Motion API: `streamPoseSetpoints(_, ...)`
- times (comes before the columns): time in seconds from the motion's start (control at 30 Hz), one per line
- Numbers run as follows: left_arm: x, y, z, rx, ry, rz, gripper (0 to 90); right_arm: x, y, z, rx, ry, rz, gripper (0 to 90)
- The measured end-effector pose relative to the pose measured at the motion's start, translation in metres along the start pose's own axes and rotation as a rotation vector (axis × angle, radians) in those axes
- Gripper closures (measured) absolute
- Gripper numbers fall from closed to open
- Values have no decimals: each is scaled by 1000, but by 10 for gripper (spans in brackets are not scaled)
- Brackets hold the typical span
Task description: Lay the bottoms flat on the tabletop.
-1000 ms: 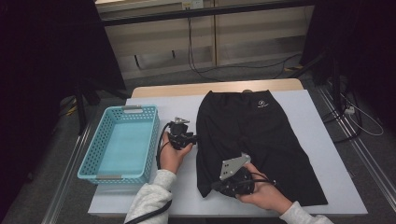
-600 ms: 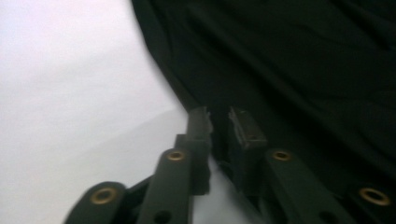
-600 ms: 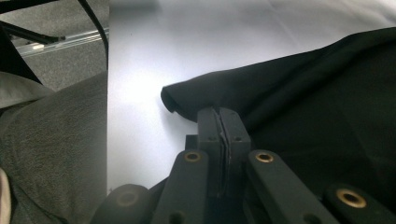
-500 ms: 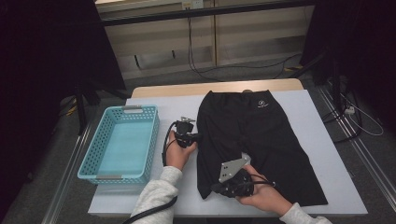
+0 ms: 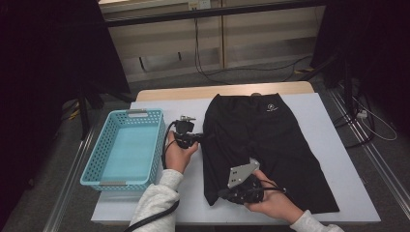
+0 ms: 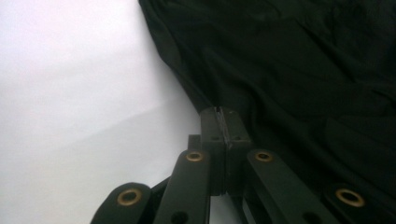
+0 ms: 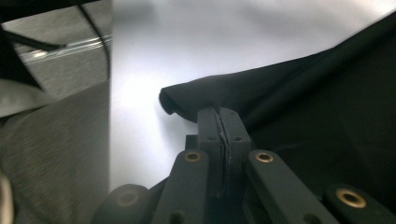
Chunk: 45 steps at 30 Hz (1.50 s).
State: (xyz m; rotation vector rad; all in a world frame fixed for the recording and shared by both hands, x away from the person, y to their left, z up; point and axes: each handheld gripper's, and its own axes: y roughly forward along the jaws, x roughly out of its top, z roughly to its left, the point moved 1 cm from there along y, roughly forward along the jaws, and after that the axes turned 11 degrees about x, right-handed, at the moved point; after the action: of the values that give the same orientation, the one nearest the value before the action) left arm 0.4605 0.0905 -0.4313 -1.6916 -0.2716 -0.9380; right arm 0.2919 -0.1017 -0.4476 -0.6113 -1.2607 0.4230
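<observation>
Flat, soft black shorts [image 5: 263,145], matte white table [image 5: 333,125], perforated turquoise basket [image 5: 96,166]

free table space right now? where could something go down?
Bare: white table right of the black shorts, the strip between shorts and blue basket apart from the left gripper, and the basket's inside. Crowded: the shorts' left edge, both grippers, right gripper at the hem corner.
</observation>
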Motion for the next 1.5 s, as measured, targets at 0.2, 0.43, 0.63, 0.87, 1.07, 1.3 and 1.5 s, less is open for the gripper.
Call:
streamPoseSetpoints(0.2, 0, -6, 9, 12, 12, -3, 890, 2, 3, 2, 14, -2, -12, 892)
streamPoseSetpoints(0.43, -9, -2, 9, 21, 35, 0, 760, 4, 13, 5, 39, -7, -3, 869)
streamPoseSetpoints(0.63, -22, -4, 11, 1, 39, 21, 475, 5, 5, 3, 11, 5, -32, 702)
streamPoseSetpoints(0.87, -39, -6, 11, -8, 48, 39, 394, 2, -8, -10, -108, 60, -51, 553)
streamPoseSetpoints(1.07, -47, -9, 10, -9, 60, 48, 383, -6, -17, -21, -194, 106, -49, 460)
streamPoseSetpoints(1.3, -51, -12, 5, 1, 79, 53, 457, -12, -29, -30, -271, 134, -52, 416)
streamPoseSetpoints(1.5, -52, -13, -2, -20, 90, 69, 695, -18, -40, -33, -299, 144, -61, 432)
